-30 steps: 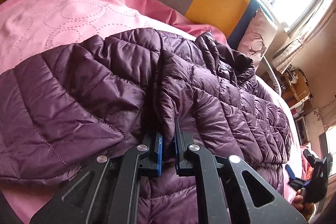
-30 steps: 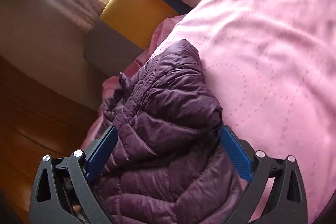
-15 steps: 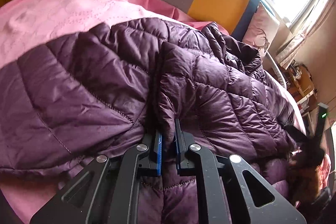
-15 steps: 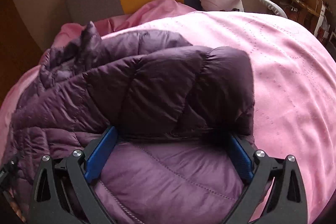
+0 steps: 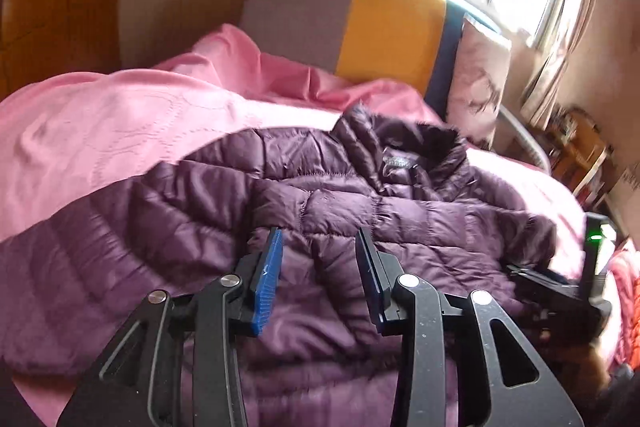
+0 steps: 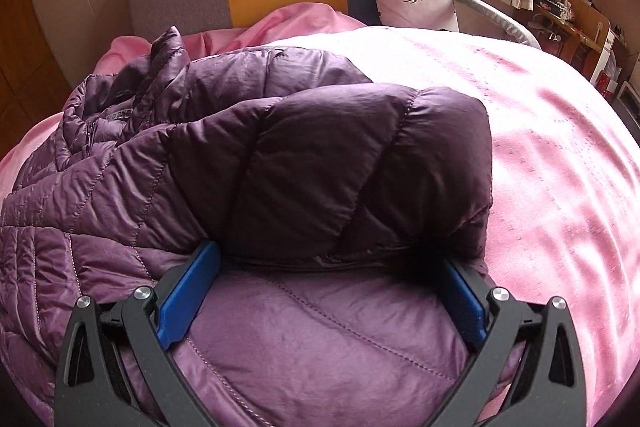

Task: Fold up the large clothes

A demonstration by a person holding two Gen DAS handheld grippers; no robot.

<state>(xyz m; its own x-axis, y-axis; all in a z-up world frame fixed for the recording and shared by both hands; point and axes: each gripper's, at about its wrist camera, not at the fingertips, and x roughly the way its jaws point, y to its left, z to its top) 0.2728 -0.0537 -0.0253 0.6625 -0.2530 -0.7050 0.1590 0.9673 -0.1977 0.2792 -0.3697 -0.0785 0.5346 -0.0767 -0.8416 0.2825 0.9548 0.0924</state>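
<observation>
Quilted purple jacket [image 6: 280, 155], pink dotted bedspread [image 6: 560, 147], blue-padded jaws.

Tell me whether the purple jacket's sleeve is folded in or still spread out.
Folded in: the sleeve lies across the jacket body, not out on the pink bedspread.

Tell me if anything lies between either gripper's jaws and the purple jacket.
Nothing visible does. The left gripper has its jaws open right over the purple jacket, with only quilted fabric between them. The right gripper has its jaws spread wide around a folded sleeve of the same jacket, which lies on the pink bedspread.
</observation>
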